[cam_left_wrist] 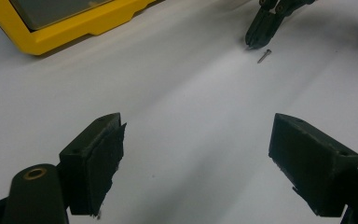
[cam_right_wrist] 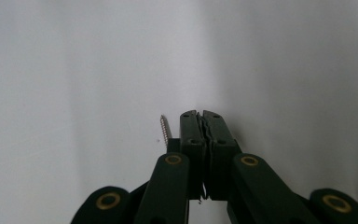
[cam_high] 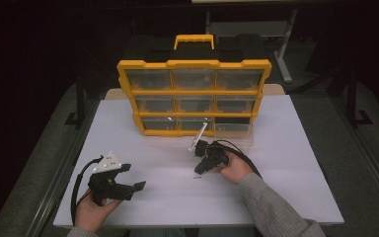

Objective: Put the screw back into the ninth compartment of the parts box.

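High view: we are looking down on a white table (cam_high: pixel 276 163) where a yellow organizer (cam_high: pixel 193 96) with clear drawers is standing upright at the far side, one clear drawer (cam_high: pixel 233 129) pulled out from its bottom row on the right. Our right gripper (cam_high: pixel 199 170) is pointing down at the table in front of that drawer, and its jaws are pressed together with nothing between them. A small screw (cam_high: pixel 198 177) is lying on the table just beside its tip. In the right gripper view we are seeing the two black jaws closed flat against each other, and the screw (cam_right_wrist: pixel 166 128) is lying just to the left of them, outside the grip, its lower end passing behind the left jaw so we cannot tell whether it is touching. In the left gripper view the same screw (cam_left_wrist: pixel 264 56) is lying on the white surface just below the closed tip of the right gripper (cam_left_wrist: pixel 254 43), close to it but apart. Our left gripper (cam_high: pixel 134 177) is resting near the front left of the table, well apart from the screw, and its jaws are standing wide with only bare table between them. The left gripper view is also catching a corner of the organizer (cam_left_wrist: pixel 74 35) at the upper left.
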`<action>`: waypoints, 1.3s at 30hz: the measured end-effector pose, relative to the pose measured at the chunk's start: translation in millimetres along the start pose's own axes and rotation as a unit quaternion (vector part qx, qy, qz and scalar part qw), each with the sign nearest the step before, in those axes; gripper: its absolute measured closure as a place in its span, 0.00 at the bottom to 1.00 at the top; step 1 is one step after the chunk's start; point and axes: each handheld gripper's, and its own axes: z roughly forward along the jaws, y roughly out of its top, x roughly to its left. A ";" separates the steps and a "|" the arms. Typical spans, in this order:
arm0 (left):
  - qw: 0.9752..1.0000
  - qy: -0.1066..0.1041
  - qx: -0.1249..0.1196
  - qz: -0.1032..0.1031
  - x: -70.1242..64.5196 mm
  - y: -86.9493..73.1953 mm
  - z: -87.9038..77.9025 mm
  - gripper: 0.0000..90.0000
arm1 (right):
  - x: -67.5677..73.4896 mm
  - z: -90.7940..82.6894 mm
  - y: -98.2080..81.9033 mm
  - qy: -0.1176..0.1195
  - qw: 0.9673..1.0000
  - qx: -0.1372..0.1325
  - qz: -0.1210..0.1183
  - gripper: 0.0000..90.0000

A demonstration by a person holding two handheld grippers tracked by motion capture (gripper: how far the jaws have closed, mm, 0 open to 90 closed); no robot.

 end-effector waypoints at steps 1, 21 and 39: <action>1.000 0.001 0.000 0.000 0.1 0.0 -0.1 0.19 | -0.6 -1.6 -0.2 0.001 1.000 -0.003 0.000 0.97; 1.000 0.001 0.004 0.007 0.0 1.2 -0.3 0.19 | -8.9 -60.3 8.5 -0.005 0.999 -0.044 0.019 0.97; 1.000 0.003 0.005 0.008 -0.3 1.6 -0.5 0.19 | -25.5 -125.5 1.9 -0.034 0.994 -0.096 0.040 0.97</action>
